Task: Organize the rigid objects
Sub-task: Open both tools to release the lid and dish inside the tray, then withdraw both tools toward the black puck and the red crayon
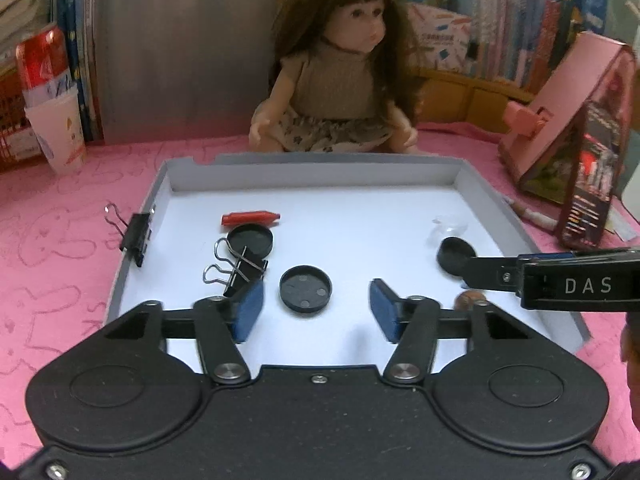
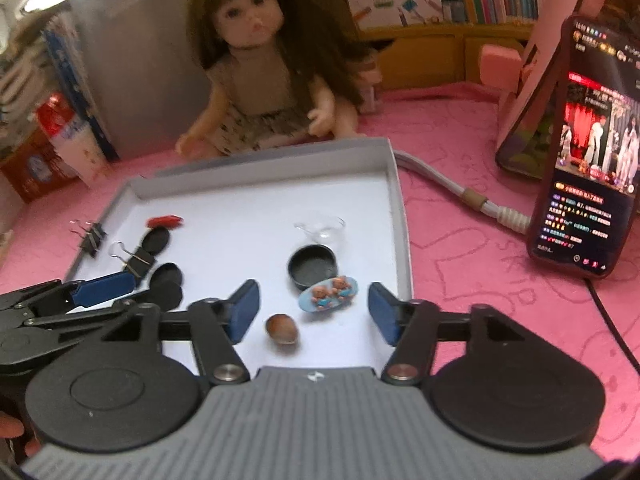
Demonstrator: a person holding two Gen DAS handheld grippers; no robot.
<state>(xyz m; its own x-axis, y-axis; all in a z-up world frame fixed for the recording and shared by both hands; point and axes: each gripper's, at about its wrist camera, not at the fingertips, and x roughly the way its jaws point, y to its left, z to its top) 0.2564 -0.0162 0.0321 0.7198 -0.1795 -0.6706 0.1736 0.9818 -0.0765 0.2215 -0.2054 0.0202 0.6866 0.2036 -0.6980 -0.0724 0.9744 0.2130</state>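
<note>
A shallow white cardboard tray (image 1: 476, 196) lies on a pink-covered bench (image 1: 60, 248), filling the middle of both wrist views.

In the left wrist view, the left gripper (image 1: 316, 308) sits at lower centre with its blue pads spread apart and nothing pressed between them. A black round cap (image 1: 306, 289) with three small discs inside rests on the tray floor just ahead of the gap. Left of it lies a black binder clip (image 1: 240, 270), touching a flat black lid (image 1: 250, 239), and a red whistle-like piece (image 1: 250, 218) lies just beyond. A second binder clip (image 1: 134, 232) is clamped on the tray's left wall.

In the right wrist view, the right gripper (image 2: 312, 312) occupies lower centre, jaws wide and empty. Between its pads on the tray floor lie a brown nut-like object (image 2: 282, 330) and a blue oval charm with two bears (image 2: 329, 293), which leans on a black round tin (image 2: 313, 270). A clear plastic piece (image 2: 322, 227) sits just beyond the tin.

A long-haired doll (image 2: 256, 80) sits behind the tray at the upper middle. A lit phone (image 2: 592, 160) stands at the right edge.
</note>
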